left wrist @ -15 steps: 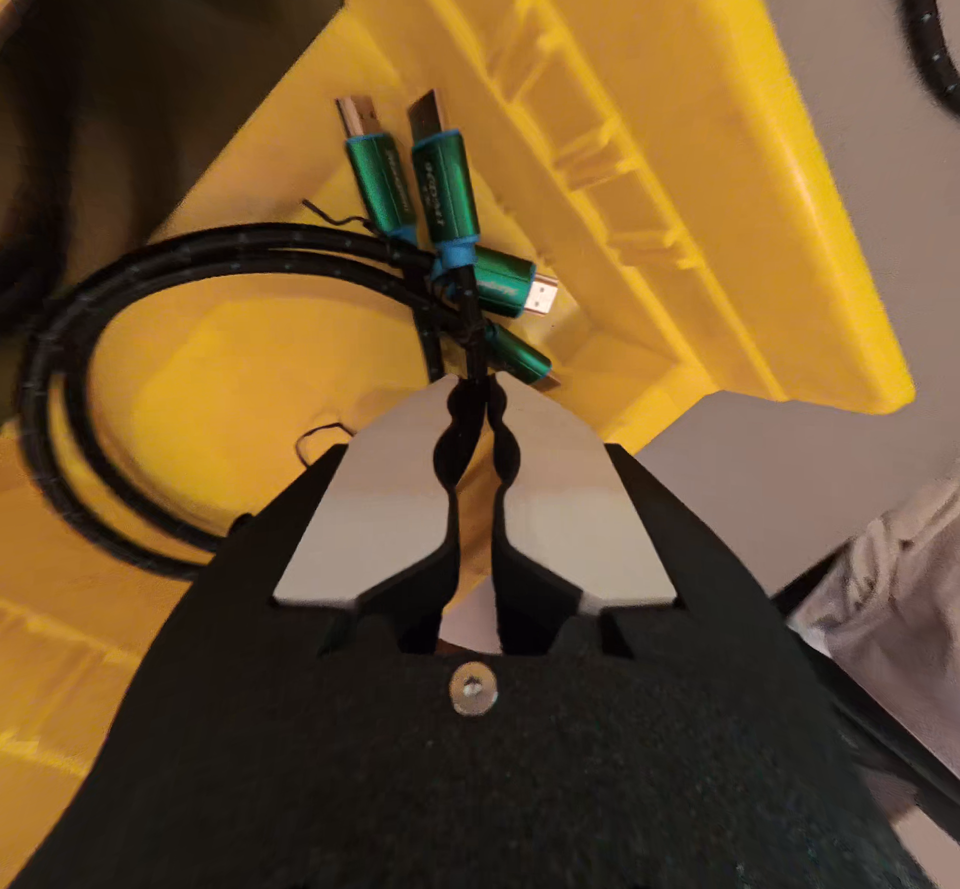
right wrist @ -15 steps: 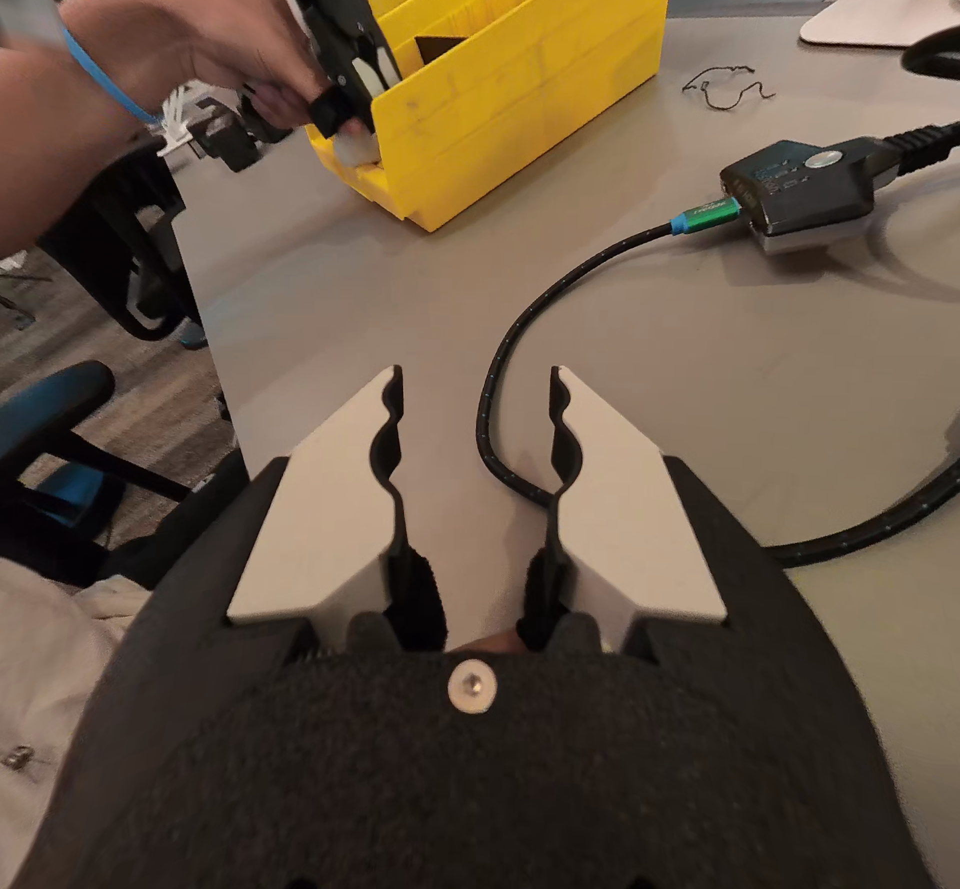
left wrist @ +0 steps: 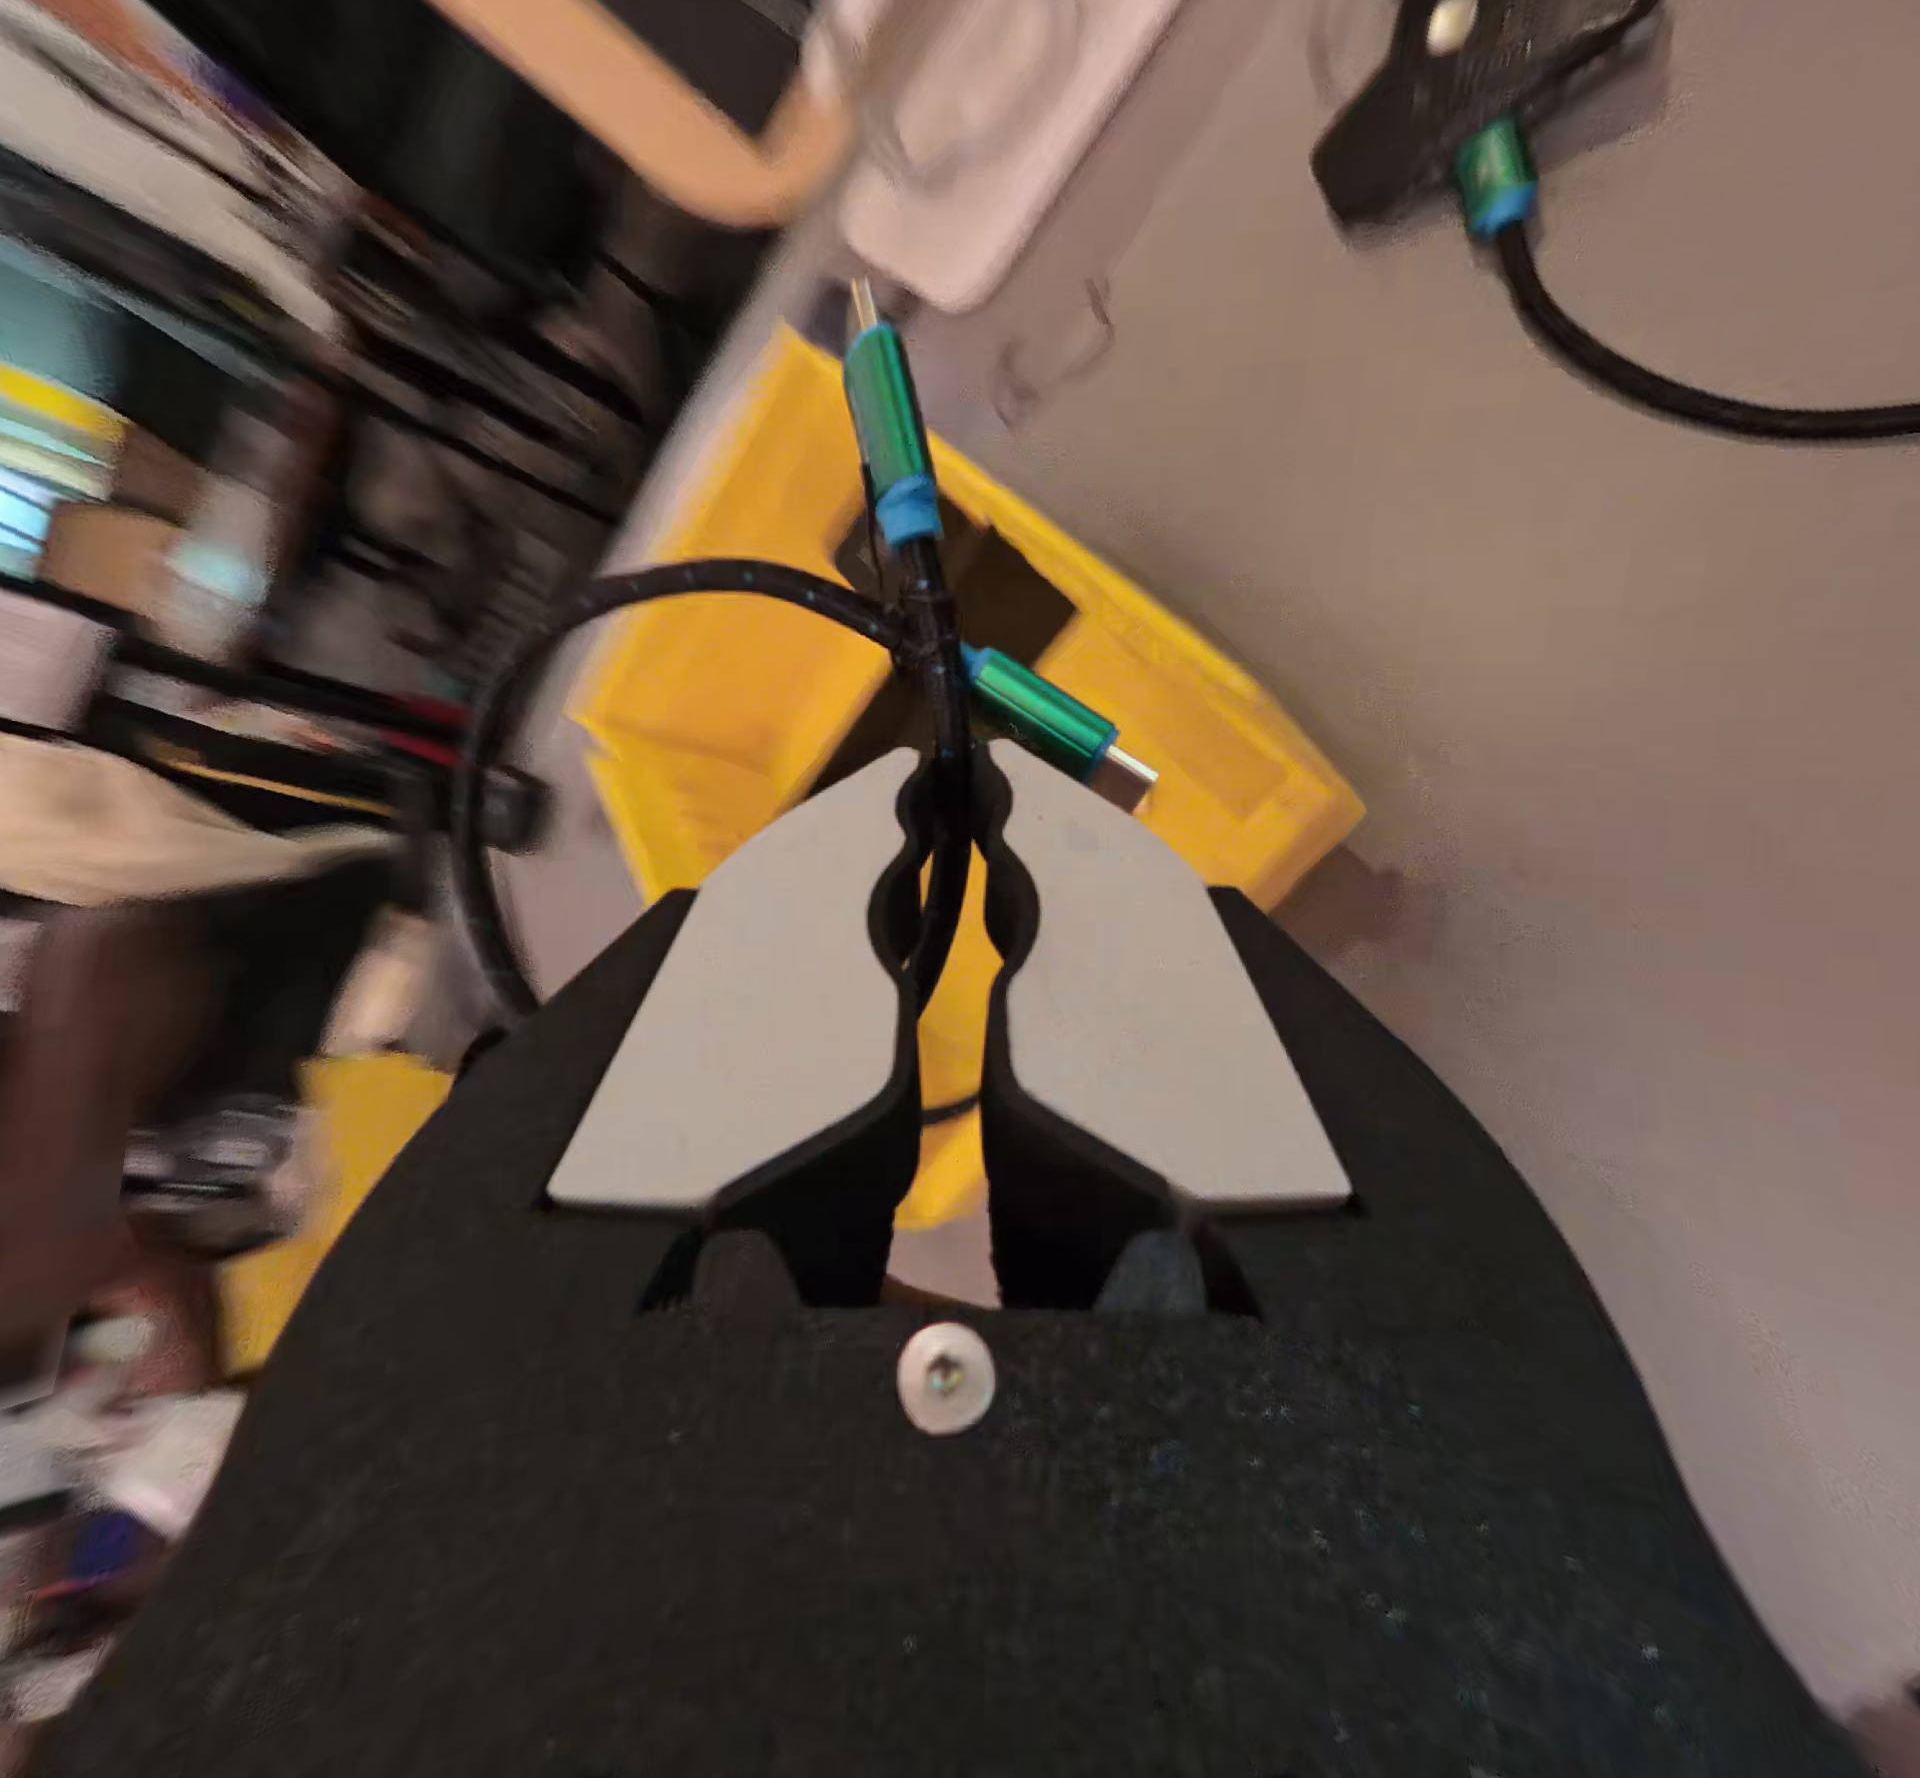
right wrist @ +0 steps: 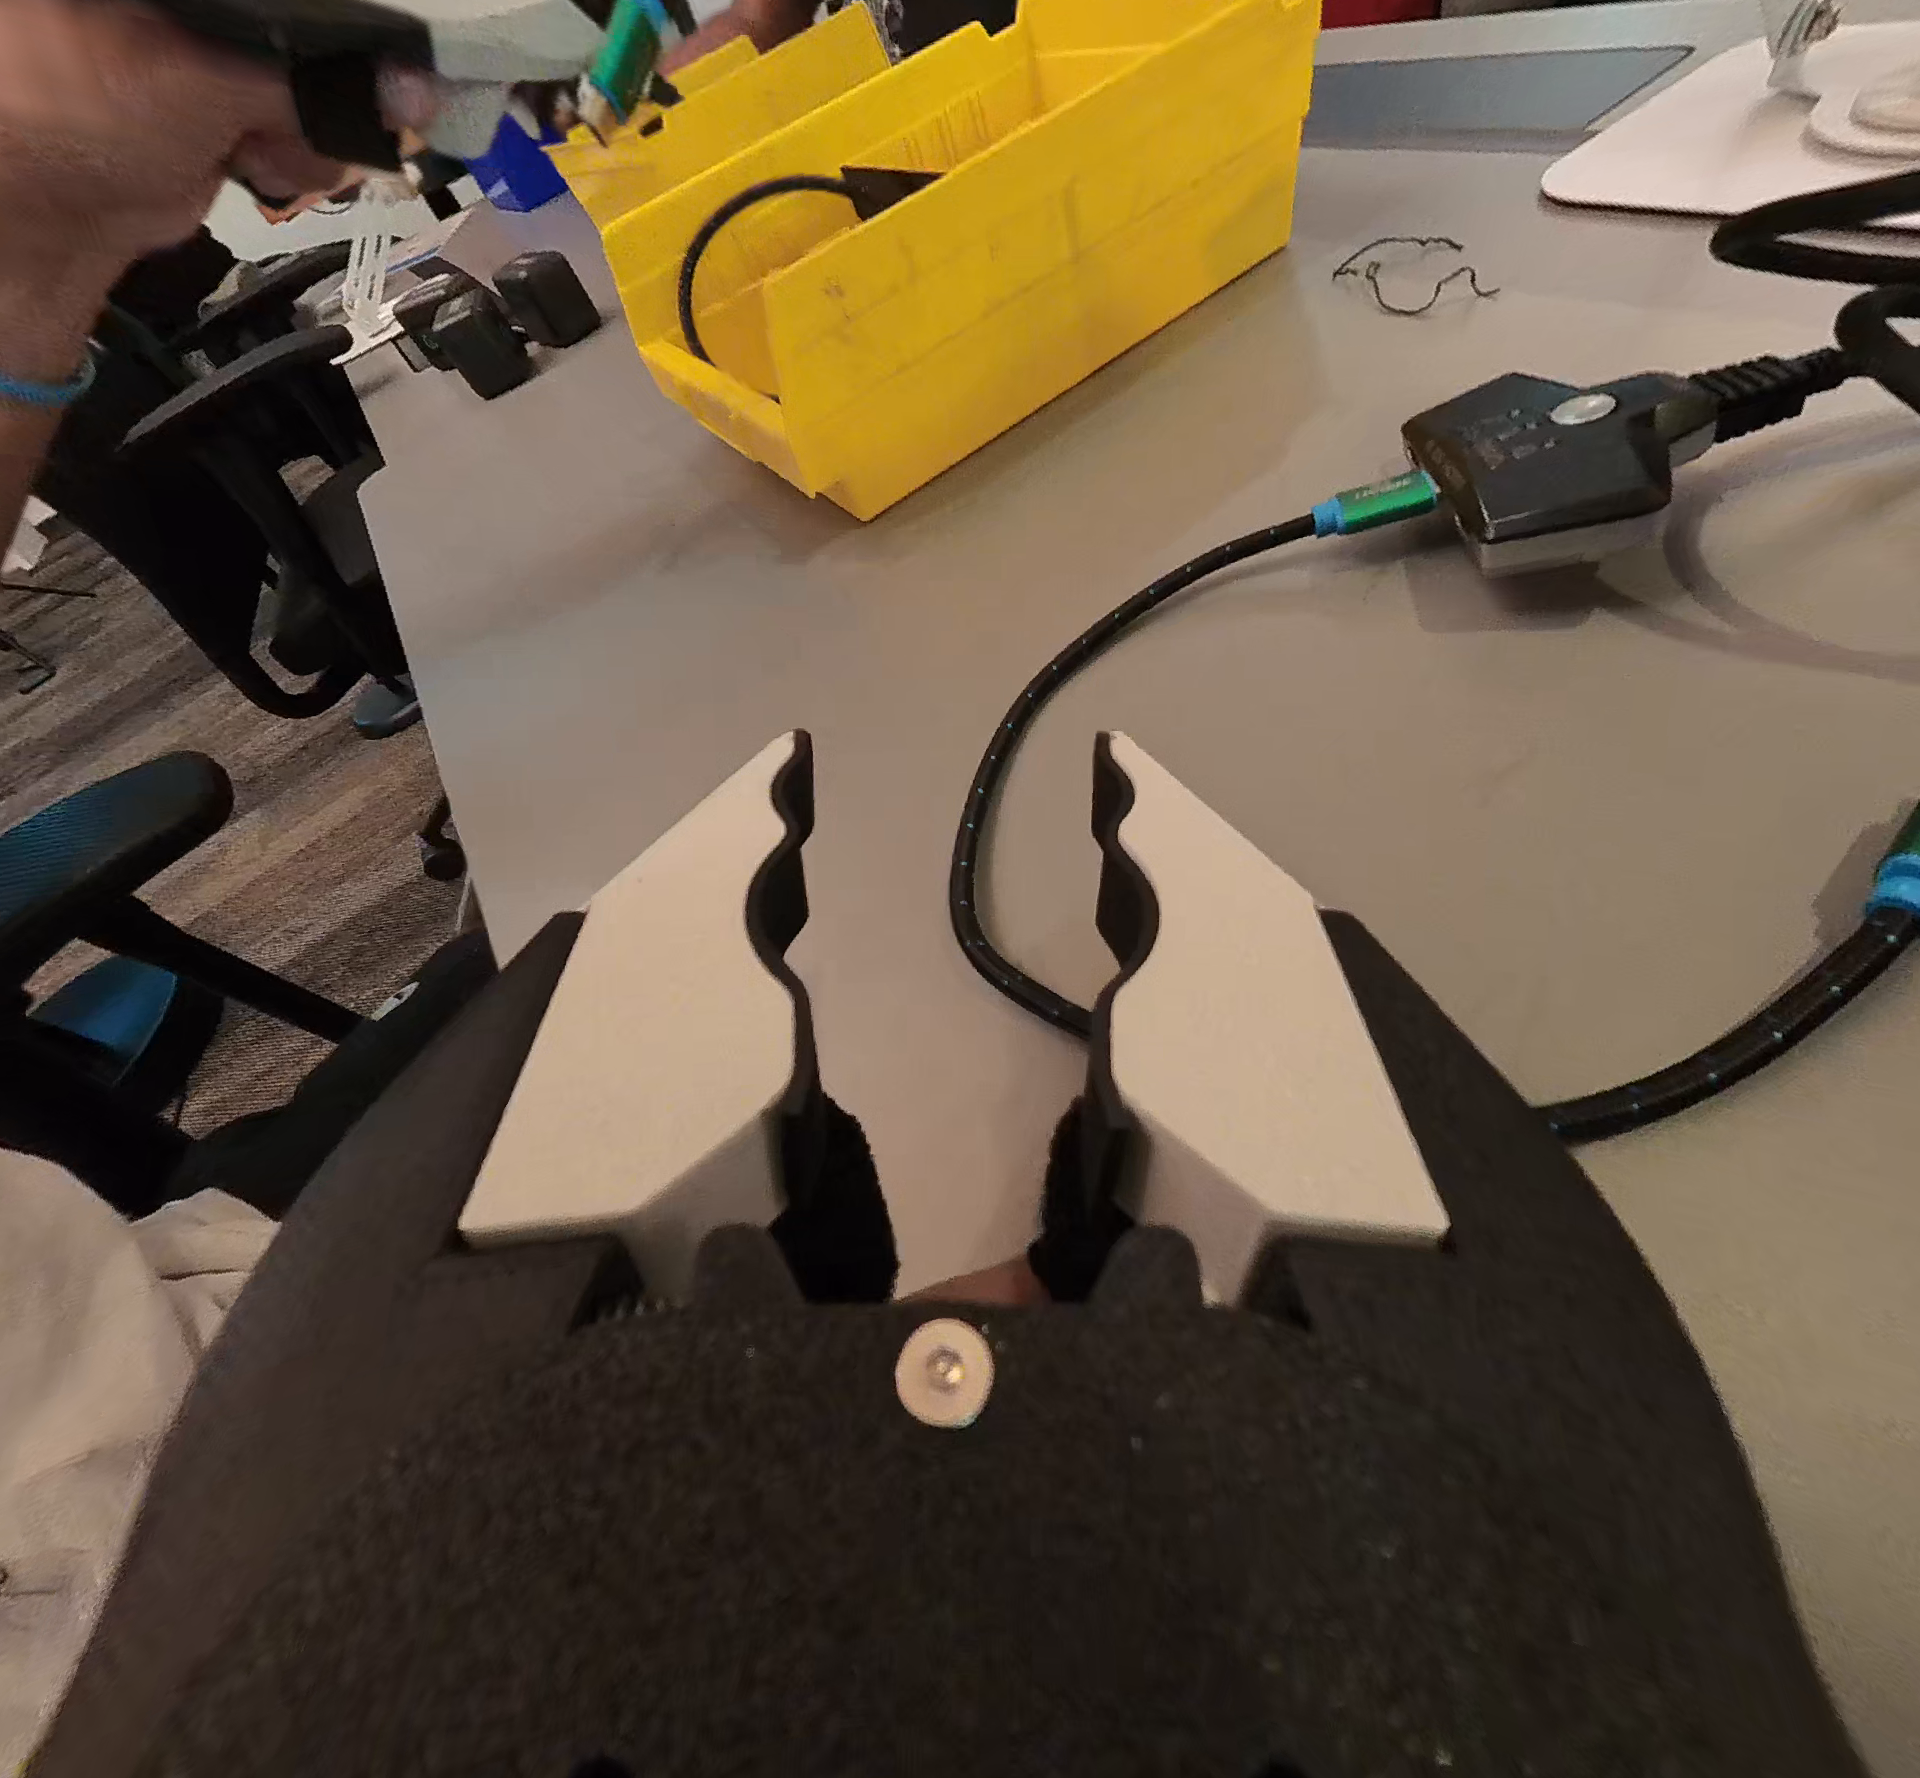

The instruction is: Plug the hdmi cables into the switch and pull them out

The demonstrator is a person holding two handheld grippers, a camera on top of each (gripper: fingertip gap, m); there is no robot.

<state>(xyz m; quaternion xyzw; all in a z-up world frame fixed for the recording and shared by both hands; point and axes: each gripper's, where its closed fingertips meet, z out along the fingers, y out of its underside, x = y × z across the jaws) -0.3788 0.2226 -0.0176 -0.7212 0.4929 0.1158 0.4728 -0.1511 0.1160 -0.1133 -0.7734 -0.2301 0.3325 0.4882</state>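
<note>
My left gripper [left wrist: 948, 778] is shut on a coiled black braided HDMI cable [left wrist: 665, 585] and holds it in the air above the yellow bin [left wrist: 1195, 689]. Its two green plugs [left wrist: 888, 419] stick out past the fingertips. The same gripper shows at the top left of the right wrist view [right wrist: 582, 14], held by a hand. The black switch [right wrist: 1538, 461] lies on the grey table at the right, with one green-plugged cable [right wrist: 1371, 497] seated in it. It also shows in the left wrist view [left wrist: 1486, 66]. My right gripper [right wrist: 948, 762] is open and empty, low over the table.
The yellow bin [right wrist: 1039, 274] stands mid-table with another black cable [right wrist: 727, 242] inside. A loose twist tie [right wrist: 1403, 274] lies beyond the switch. A white stand base [right wrist: 1714, 139] is at the far right. Office chairs [right wrist: 260, 440] stand off the table's left edge.
My left gripper has lifted the coiled cable up out of the yellow bin and swung, so the view is blurred. My right gripper has stayed where it was.
</note>
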